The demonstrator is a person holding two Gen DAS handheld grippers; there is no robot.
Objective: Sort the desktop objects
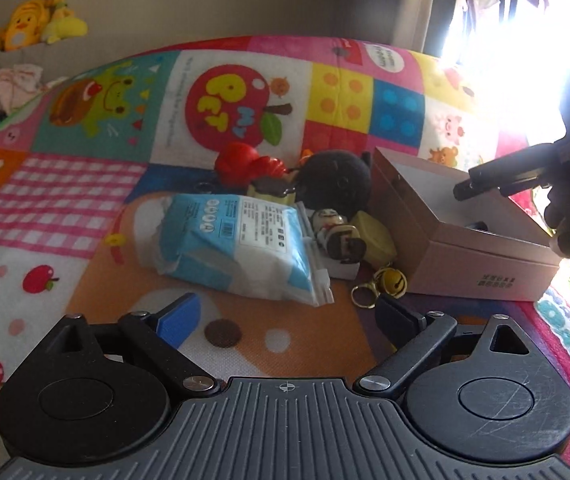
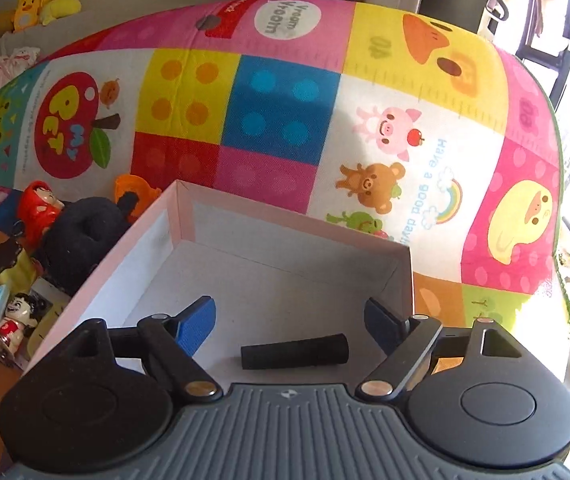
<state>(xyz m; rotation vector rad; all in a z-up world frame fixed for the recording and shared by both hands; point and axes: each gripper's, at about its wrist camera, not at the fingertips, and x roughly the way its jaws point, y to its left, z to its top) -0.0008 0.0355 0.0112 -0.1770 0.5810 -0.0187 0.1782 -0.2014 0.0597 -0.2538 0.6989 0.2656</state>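
A pile of small objects lies on the colourful mat: a blue-and-white plastic packet (image 1: 237,244), a red figurine (image 1: 247,164), a black round plush (image 1: 335,182), a small doll figure (image 1: 339,234), a yellow block (image 1: 377,240) and gold bells on a ring (image 1: 383,284). An open cardboard box (image 1: 465,248) stands to their right. My left gripper (image 1: 289,316) is open and empty, just in front of the packet. My right gripper (image 2: 291,322) is open above the box (image 2: 285,280), where a black cylinder (image 2: 295,351) lies on the floor of the box.
The play mat (image 2: 285,112) covers the whole surface and drops off at the far and right edges. Yellow plush toys (image 1: 41,20) sit on a ledge at the back left. A bright window (image 1: 525,40) glares at the right. The right gripper shows over the box in the left wrist view (image 1: 505,176).
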